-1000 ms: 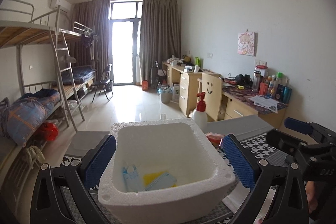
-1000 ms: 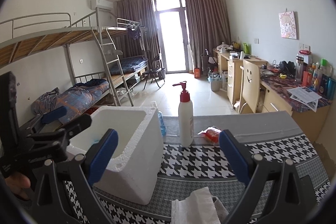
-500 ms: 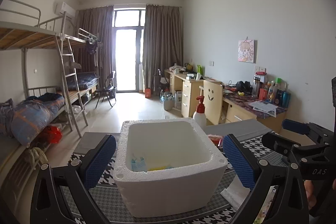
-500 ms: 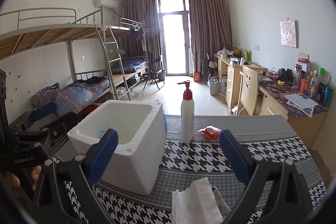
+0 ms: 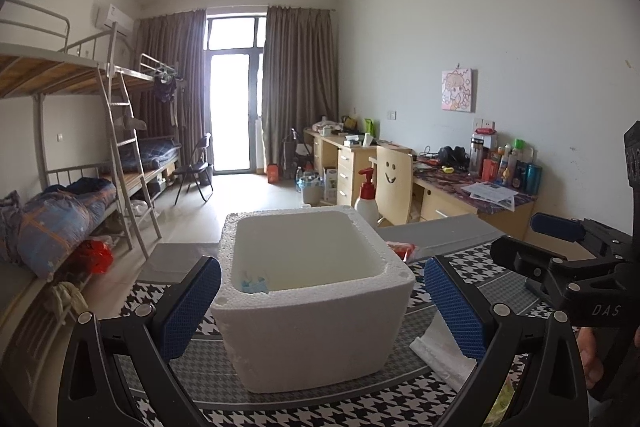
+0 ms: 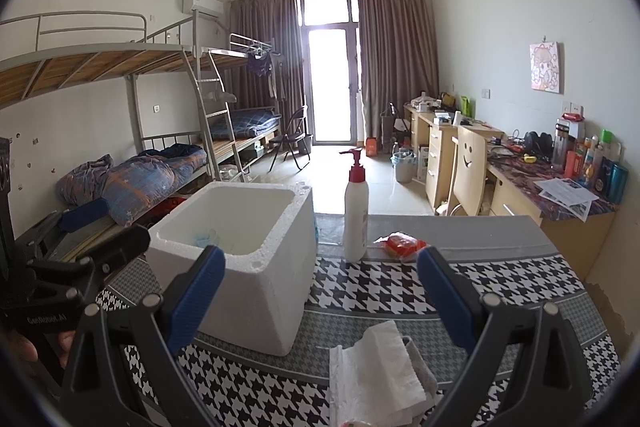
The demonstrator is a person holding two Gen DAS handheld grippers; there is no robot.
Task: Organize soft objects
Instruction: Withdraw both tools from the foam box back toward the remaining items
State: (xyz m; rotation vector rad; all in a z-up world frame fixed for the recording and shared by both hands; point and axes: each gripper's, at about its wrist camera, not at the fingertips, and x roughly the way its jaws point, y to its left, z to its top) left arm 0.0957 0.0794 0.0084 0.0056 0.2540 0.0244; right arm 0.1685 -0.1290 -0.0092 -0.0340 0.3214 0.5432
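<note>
- Straight ahead in the left wrist view, the white foam box (image 5: 316, 291) sits on the black-and-white houndstooth table cloth (image 5: 472, 271), between the spread blue-padded jaws of the left gripper (image 5: 320, 307), which are released and hold nothing.
- Down in the box's near left corner lies a crumpled pale blue soft item (image 5: 252, 285).
- On the near right lies a white folded tissue pack (image 5: 444, 355).
- Low in the right wrist view, that tissue pack (image 6: 380, 367) lies near and just below the released, empty right gripper (image 6: 320, 291).
- It looks light, limp and easily squashed; I would pinch it across the thick folded middle, gently.
- Farther off stand a white pump bottle with red top (image 6: 356, 211) and a small red plastic-wrapped packet (image 6: 400, 243).
</note>
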